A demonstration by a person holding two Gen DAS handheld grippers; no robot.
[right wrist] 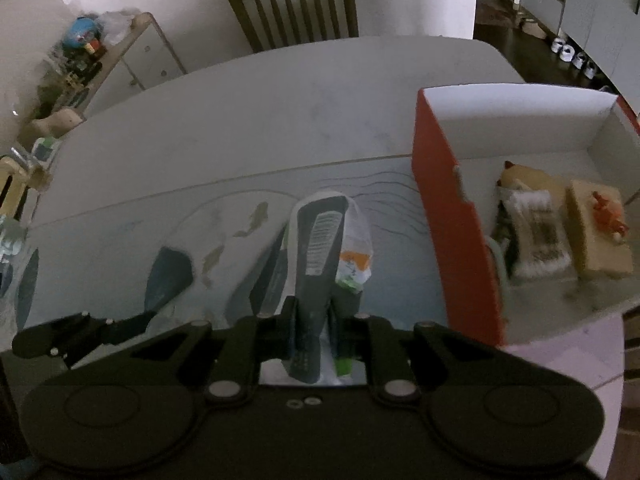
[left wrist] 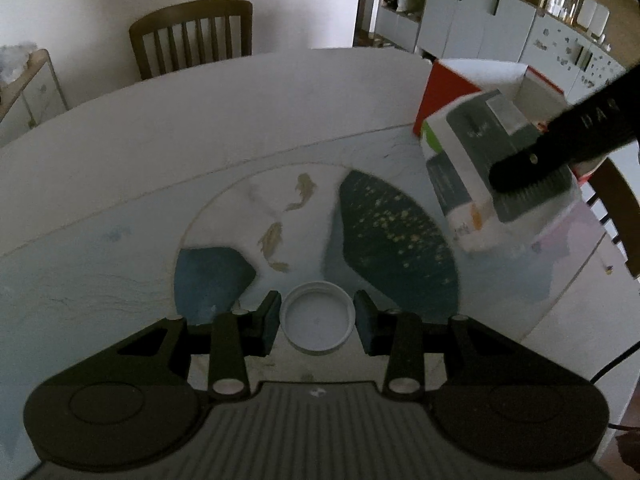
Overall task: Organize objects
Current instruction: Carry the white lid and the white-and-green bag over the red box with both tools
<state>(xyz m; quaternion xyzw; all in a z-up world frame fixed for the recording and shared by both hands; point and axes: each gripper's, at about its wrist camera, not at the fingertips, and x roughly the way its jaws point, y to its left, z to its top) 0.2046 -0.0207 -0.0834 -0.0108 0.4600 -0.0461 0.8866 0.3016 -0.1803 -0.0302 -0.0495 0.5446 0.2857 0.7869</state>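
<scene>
- Nearest the left tool [left wrist: 316,326], a white lid [left wrist: 317,317] sits between narrowly set pads; whether they press it I cannot tell.
- Right tool [right wrist: 312,312] is clamped on a grey-and-white packet [right wrist: 326,248], held off the worktop [right wrist: 240,120] just beside the red box [right wrist: 448,216].
- Carry the packet clear over the red wall, then lower it into bare space.
- Counted: one lid, one held packet, one box, roughly three items inside, two chairs.
</scene>
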